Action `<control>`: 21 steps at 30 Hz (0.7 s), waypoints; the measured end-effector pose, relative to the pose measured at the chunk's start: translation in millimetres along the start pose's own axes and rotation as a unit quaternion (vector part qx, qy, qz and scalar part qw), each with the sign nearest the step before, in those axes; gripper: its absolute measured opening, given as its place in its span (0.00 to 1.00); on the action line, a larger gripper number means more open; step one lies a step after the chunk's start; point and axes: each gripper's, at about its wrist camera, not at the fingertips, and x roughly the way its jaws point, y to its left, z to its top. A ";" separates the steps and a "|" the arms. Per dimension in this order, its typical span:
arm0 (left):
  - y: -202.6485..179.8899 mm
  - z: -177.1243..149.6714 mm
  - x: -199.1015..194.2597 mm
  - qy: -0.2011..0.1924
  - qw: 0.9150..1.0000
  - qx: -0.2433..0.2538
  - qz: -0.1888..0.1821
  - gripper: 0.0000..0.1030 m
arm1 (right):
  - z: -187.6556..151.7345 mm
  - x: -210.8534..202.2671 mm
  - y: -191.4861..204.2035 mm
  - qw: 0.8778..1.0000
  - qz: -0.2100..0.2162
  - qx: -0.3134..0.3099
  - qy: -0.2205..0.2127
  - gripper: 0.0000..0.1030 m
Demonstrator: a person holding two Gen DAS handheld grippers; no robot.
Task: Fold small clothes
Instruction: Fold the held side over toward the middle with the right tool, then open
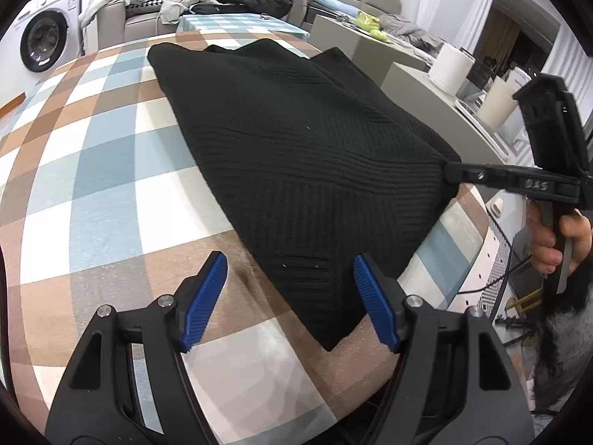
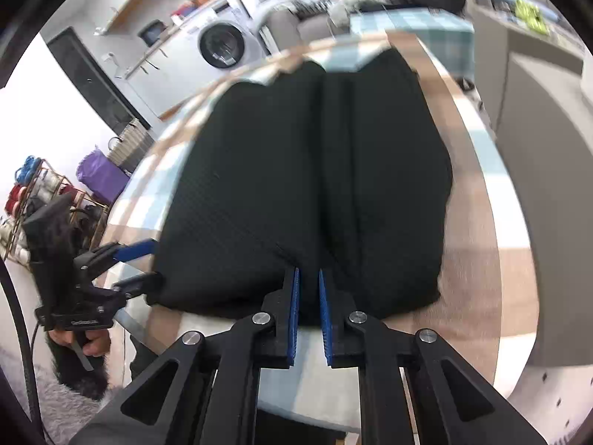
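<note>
Blue ribbed pads (image 1: 207,296) were seen on the left gripper (image 1: 291,296), whose jaws stood wide apart above the near corner of the garment, with nothing pressed between them. The corner of the black ribbed knit garment (image 1: 296,155) lay in the gap between the pads, resting on the table and not gripped. In the right wrist view, the same left gripper (image 2: 139,263) was seen at the garment's left edge, held by a hand (image 2: 85,345) in a dark furry cuff.

The right gripper (image 2: 307,315) was drawn in to a narrow gap, and a fold of the garment's (image 2: 296,170) near edge was pinched between its blue pads. From the left wrist view, the right gripper (image 1: 450,174) was seen reaching in from the side to the garment's edge, held by a hand (image 1: 552,241).

The garment was spread, partly folded, over a checked tablecloth (image 1: 92,170) of brown, blue and white. Beyond the table, a washing machine (image 1: 44,37) and a sofa (image 1: 148,18) heaped with clothes were visible.
</note>
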 end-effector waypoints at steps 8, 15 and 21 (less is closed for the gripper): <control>16.7 8.9 -10.6 -0.020 0.999 -0.029 0.011 0.67 | 71.9 28.7 4.1 0.998 -0.014 0.014 -0.052 0.29; 25.7 8.1 -18.6 -0.027 0.998 -0.042 0.027 0.67 | 133.6 102.2 9.7 0.998 -0.068 0.000 0.007 0.08; 28.9 9.2 -18.1 -0.029 0.998 -0.046 0.029 0.67 | 138.0 85.5 7.4 0.996 -0.087 -0.004 -0.036 0.07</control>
